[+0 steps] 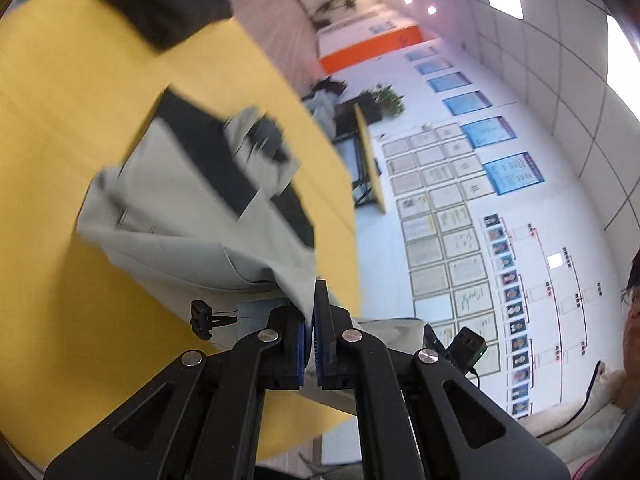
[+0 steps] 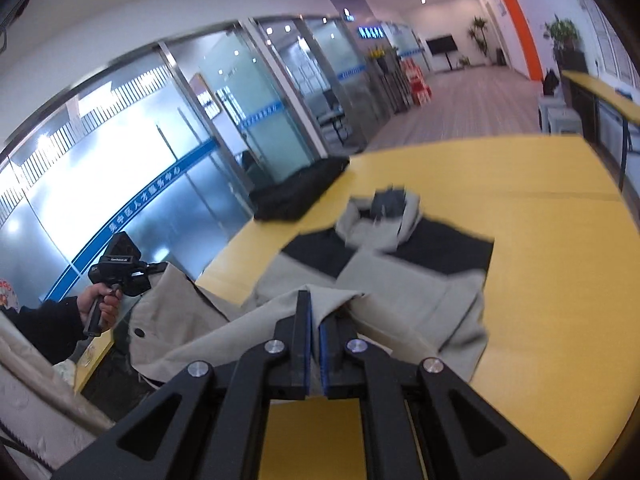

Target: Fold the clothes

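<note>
A grey and black hooded jacket (image 1: pixel 176 200) (image 2: pixel 404 280) lies on the yellow table (image 1: pixel 60 140) (image 2: pixel 560 280), its hood at the far end. My left gripper (image 1: pixel 312 300) is shut on the jacket's grey hem, which rises from the table to the blue pads. My right gripper (image 2: pixel 314 312) is likewise shut on the grey hem, lifted above the tabletop. In the right wrist view a hand (image 2: pixel 100 304) holds the left gripper's handle at the left, with hem cloth hanging by it. In the left wrist view the other gripper's camera (image 1: pixel 468 348) shows at the lower right.
A black garment (image 1: pixel 164 0) (image 2: pixel 300 192) lies bunched at the table's far corner. The table's right edge (image 1: pixel 344 200) drops off toward a white wall with framed papers. A second yellow table (image 2: pixel 600 92) stands behind. Glass partitions (image 2: pixel 160 160) run along the left.
</note>
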Demonstrator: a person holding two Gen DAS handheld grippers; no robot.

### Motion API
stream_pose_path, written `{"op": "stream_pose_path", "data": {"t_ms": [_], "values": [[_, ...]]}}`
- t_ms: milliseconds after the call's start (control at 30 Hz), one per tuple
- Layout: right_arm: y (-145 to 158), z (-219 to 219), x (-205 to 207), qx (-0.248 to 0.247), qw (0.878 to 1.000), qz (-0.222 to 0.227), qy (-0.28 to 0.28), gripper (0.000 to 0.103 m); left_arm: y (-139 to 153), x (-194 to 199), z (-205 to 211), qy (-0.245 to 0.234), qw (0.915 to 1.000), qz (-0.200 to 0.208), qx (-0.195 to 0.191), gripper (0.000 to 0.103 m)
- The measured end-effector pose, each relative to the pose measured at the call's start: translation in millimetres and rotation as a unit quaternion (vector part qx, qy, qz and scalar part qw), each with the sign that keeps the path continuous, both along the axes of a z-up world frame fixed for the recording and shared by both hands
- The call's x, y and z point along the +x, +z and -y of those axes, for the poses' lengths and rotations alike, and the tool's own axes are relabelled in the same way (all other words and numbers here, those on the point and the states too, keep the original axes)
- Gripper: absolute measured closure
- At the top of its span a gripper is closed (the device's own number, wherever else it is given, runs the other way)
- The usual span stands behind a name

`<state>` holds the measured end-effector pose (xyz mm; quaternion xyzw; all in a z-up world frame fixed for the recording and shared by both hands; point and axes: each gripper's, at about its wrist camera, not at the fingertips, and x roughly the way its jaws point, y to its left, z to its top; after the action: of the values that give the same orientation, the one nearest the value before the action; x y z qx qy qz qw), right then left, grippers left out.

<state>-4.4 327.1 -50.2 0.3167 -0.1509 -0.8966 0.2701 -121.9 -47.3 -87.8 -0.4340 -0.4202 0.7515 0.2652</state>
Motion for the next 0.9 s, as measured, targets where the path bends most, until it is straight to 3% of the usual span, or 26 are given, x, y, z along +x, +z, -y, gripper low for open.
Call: {"op": "stream_pose_path", "data": {"t_ms": [100,167,300,500,733,900], "values": [[7,-14,-46,-0.004,1.0,-0.007,-0.013,0.1,10,-45,7,0.005,0.9997,-0.022,-0.008,0.101],[-3,-20,-77,0.003,1.0,-0.002,-0.023,0.1,-3,-77,12,0.011,0.9998,-0.014,-0.008,0.101],[-38,-36,-145,-0.004,0.998,0.019,-0.053,0.1,-46,-137,19,0.013,0.9999,0.006,0.005,0.101],[-116,-44,-237,0.006,0.995,0.076,-0.068,0.1,-128,-213,27,0.012,0.9984,0.055,0.004,0.1],[-192,-52,-290,-0.002,0.992,0.093,-0.081,0.1,-196,-288,16,-0.016,0.9962,0.085,0.003,0.099],[-240,-70,-301,-0.009,0.984,0.141,-0.106,0.099,-215,-307,11,-0.055,0.9944,0.089,-0.01,0.093]]}}
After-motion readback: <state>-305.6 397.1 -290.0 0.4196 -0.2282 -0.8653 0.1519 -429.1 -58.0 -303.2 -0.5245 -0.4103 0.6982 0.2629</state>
